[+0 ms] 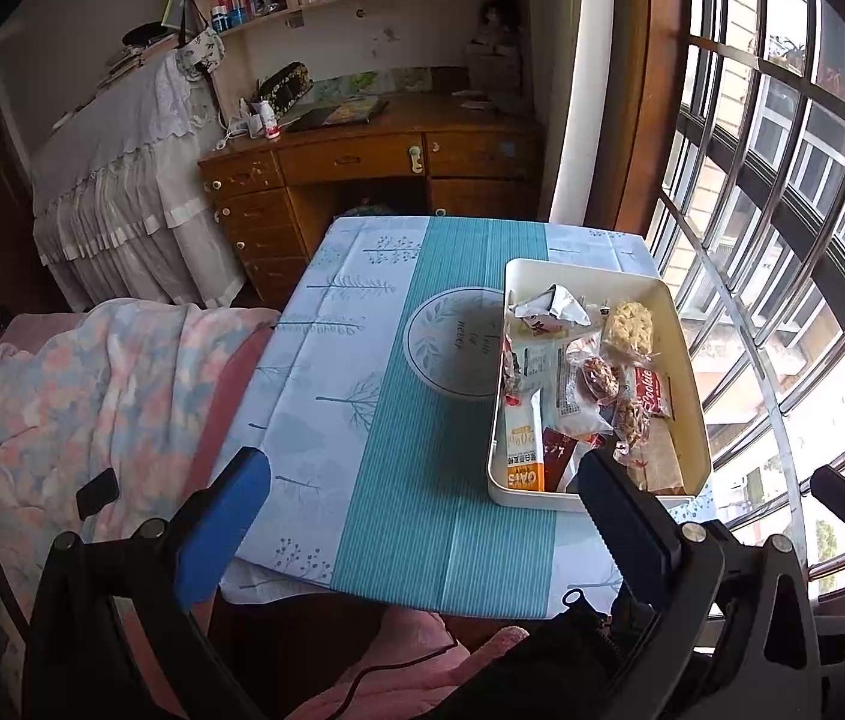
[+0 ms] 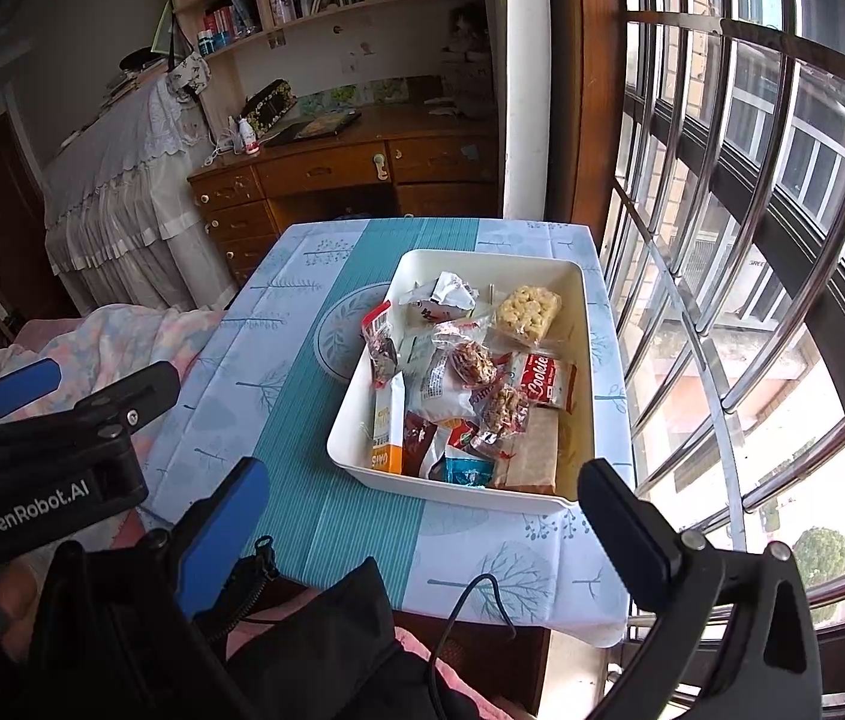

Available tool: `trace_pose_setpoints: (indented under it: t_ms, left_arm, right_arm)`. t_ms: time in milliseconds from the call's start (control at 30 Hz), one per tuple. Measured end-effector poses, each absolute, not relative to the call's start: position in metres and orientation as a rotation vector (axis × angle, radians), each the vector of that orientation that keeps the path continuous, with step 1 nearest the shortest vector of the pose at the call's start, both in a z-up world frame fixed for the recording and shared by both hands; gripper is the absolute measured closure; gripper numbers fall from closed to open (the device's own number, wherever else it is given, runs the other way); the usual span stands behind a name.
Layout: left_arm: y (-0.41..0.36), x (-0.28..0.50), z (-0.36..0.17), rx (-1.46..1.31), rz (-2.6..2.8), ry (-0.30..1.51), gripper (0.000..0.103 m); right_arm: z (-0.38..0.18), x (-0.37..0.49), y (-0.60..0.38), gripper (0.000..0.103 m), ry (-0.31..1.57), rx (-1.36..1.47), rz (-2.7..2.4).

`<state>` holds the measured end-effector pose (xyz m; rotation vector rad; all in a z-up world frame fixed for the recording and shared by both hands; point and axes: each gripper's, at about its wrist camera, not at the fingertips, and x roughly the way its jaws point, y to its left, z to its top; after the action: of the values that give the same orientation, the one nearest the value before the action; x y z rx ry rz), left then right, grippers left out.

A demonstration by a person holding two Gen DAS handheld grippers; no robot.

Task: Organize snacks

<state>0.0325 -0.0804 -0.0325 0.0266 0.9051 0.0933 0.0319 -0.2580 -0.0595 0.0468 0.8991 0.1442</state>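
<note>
Open left gripper point(image 1: 422, 495) before snack-filled tray point(image 1: 692, 324)

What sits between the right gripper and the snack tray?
Only bare tablecloth lies between the open right gripper and the white snack tray; the right wrist view shows it.

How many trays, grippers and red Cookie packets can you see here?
White tray: 1
Grippers: 2, the left gripper and the right gripper, both with jaws open
Red Cookie packet: 1
Total: 4
</note>
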Motion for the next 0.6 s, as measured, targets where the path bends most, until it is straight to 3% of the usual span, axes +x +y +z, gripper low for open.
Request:
trace_pose_setpoints:
  t_ms: [600]
  left_arm:
    - [-0.080, 0.021, -0.042, 0.019, 0.088, 0.929, 0.001]
  right_arm:
    - [-0.065, 0.027, -0.253, 0.000, 0.923, 0.052, 0.141]
